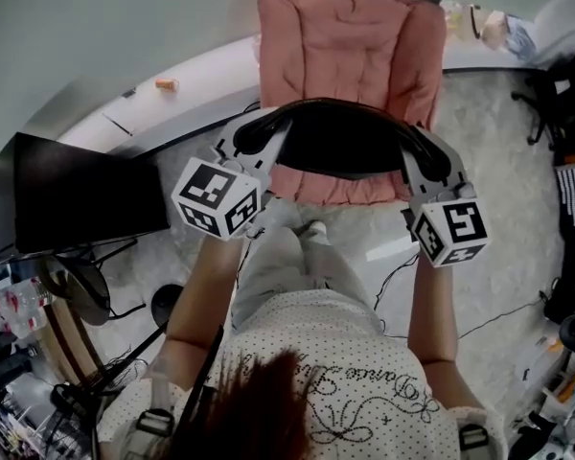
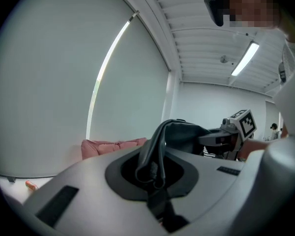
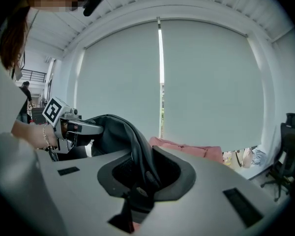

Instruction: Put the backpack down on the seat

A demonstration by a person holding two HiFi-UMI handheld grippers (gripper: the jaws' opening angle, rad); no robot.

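Right now the backpack is up in the air, held between two claws. The left claw is squeezed almost closed on a dark edge of the backpack. The right claw is squeezed almost closed on the other side of it. Both claws point nearly flat, just a little down, so the backpack hangs between them.

The seat is pink and soft, and nothing lies on it. It stands right in front of the person, against the pale wall. From the head view the backpack covers the near edge of the seat, but I think it is above that edge and not resting on it yet.

So the step in hand looks like the carry: bringing the backpack over the seat. The putting down is not done.

Next, both claws need to go forward together until the backpack is over the middle of the cushion. Then they need to go down at the same speed so it does not tip. Only when the backpack sits on the cushion should the claws open and let go.
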